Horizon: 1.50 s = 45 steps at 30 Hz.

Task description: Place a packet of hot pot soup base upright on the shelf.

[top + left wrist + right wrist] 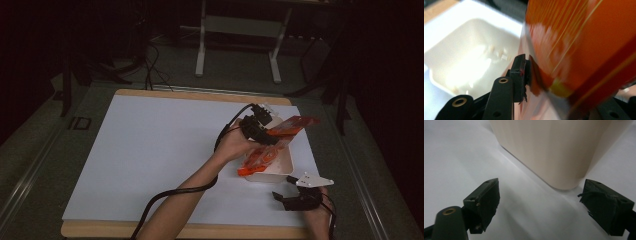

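Note:
A long orange packet [292, 125] with thin yellow strands printed or showing on it [584, 45] slants over a white tub [284, 169]. More orange wrapping [257, 159] lies down in the tub; one packet or two, I cannot tell. My left gripper [260, 127] is over the tub's far left side, and the packet passes between its jaws. In the left gripper view the packet is blurred and a thin gap shows beside the left pad [520, 72], so the left gripper [566, 85] looks open. My right gripper [283, 186] rests open on the mat, facing the tub's near corner [564, 180].
The tub [449, 37] has small pale crumbs on its bottom. A white mat [160, 150] covers a wooden table whose edge [200, 231] runs along the front. A black cable [165, 197] trails from the left hand. Beyond the table stands a metal frame [237, 45] on a dark floor.

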Available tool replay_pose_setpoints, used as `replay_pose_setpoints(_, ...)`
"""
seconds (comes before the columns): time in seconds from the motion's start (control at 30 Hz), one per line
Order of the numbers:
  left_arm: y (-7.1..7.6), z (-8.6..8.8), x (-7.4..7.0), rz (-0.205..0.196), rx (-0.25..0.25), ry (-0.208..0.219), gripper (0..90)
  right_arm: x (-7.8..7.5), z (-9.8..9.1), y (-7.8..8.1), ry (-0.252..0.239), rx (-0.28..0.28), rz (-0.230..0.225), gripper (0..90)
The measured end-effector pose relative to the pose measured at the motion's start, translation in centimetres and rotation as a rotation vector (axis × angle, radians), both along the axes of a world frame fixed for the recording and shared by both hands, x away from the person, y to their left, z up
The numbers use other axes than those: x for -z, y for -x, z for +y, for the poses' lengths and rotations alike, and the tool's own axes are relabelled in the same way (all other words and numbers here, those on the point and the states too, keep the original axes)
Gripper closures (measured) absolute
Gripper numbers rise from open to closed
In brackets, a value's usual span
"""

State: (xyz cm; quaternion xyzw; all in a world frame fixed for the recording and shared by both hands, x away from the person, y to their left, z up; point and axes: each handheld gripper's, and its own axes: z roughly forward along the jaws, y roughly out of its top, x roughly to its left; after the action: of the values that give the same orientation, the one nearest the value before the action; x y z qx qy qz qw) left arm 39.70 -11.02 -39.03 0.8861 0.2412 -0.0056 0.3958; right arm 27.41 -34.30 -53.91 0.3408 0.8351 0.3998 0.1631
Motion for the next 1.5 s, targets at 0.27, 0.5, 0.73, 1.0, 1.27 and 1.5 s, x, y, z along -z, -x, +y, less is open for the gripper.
replay_pose_setpoints(0.27, 0.2, -1.4, 1.4, -0.040, -0.004, -0.112, 70.0, 0.0, 0.0, 0.0, 0.001, 0.000, 0.000, 14.7)
replay_pose_setpoints(0.5, 0.9, -0.8, 1.2, -0.110, -0.063, -0.037, 71.3, 0.0, 0.0, 0.0, 0.002, -0.001, -0.001, 14.8)
replay_pose_setpoints(0.73, 2.3, -0.5, 0.6, -0.210, -0.098, 0.076, 71.4, 0.0, 0.0, 0.0, 0.002, 0.000, -0.001, 14.7)
replay_pose_setpoints(1.0, 4.5, 0.0, 3.0, -0.334, -0.173, 0.235, 71.4, 0.0, 0.0, 0.0, 0.002, 0.006, -0.006, 14.7)
replay_pose_setpoints(1.27, 3.7, 1.0, 5.7, -0.227, -0.207, 0.285, 71.4, 0.0, 0.0, 0.0, 0.005, 0.010, -0.002, 14.7)
replay_pose_setpoints(1.5, 3.7, 0.9, 5.5, -0.150, -0.149, 0.253, 68.4, 0.1, 0.2, 0.0, 0.026, 0.013, -0.001, 14.7)
